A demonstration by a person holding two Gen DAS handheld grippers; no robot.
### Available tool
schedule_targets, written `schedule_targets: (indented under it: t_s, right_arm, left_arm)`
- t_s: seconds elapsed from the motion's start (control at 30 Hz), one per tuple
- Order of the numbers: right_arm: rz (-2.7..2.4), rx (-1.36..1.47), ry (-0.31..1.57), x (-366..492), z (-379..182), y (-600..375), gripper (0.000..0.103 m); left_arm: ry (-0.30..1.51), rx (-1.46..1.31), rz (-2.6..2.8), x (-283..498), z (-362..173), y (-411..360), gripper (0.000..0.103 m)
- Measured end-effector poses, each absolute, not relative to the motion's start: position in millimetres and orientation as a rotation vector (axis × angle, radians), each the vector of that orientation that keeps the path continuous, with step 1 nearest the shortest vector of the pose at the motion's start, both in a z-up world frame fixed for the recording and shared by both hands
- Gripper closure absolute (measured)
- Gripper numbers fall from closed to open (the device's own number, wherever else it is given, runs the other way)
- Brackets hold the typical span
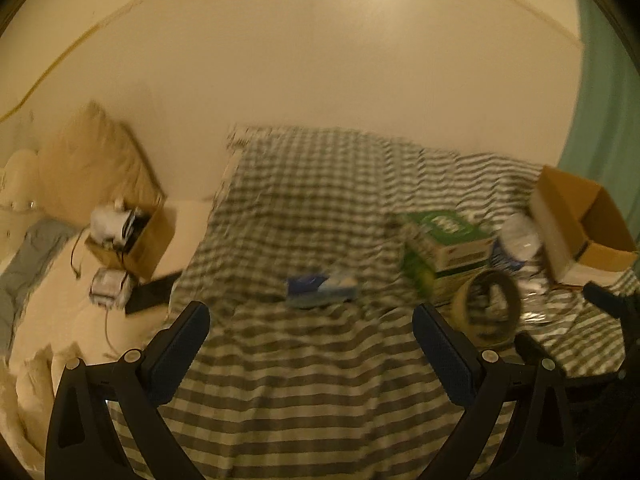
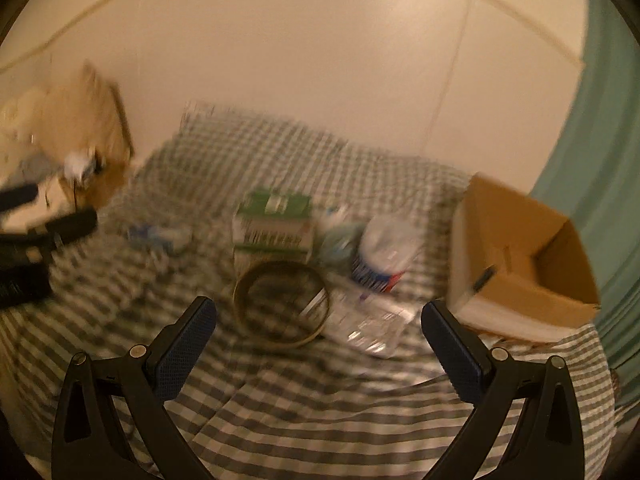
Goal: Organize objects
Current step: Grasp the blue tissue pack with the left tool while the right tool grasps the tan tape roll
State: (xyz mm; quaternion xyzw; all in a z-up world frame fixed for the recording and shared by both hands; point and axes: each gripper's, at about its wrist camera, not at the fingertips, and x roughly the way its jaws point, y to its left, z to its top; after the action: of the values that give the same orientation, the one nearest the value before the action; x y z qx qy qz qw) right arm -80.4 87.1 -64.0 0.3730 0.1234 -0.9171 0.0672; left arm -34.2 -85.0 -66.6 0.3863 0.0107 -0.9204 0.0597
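Note:
Both views are motion-blurred. On a grey-and-white checked cloth (image 1: 312, 208) lie a blue-and-white packet (image 1: 320, 288), a green-and-white box (image 1: 444, 240), a tape roll (image 1: 488, 308), a clear plastic bottle (image 1: 520, 240) and crumpled clear plastic (image 2: 368, 324). The box (image 2: 274, 220), tape roll (image 2: 280, 304), bottle (image 2: 388, 252) and packet (image 2: 160, 236) also show in the right wrist view. My left gripper (image 1: 312, 320) is open and empty above the cloth, short of the packet. My right gripper (image 2: 320, 316) is open and empty, just short of the tape roll.
An open cardboard box (image 2: 520, 256) stands at the right edge of the cloth, by a green curtain (image 2: 600, 160). At the far left a second cardboard box (image 1: 120, 216) holds white items and cables on a cream surface. A plain wall (image 1: 320, 60) is behind.

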Motion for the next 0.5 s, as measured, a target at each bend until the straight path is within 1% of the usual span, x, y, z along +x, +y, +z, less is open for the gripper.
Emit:
schedule_targets:
  t_s: [0.13, 0.2, 0.47, 0.5]
  right_arm:
    - [-2.695, 1.217, 0.418, -93, -95, 76, 0.000]
    - [-2.684, 1.251, 0.411, -98, -103, 76, 0.000]
    - [-2.606, 1.398, 0.270, -128, -128, 88, 0.000]
    - [-2.605, 1.410, 0.257, -132, -130, 90, 0.003]
  left_arm:
    - [0.061, 1.235, -2.739, -45, -86, -93, 0.000]
    - [0.064, 1.265, -2.724, -51, -94, -94, 0.000]
    - [0.041, 1.368, -2.678, -77, -123, -85, 0.000]
    - [0.035, 1.377, -2.675, -80, -125, -83, 0.000]
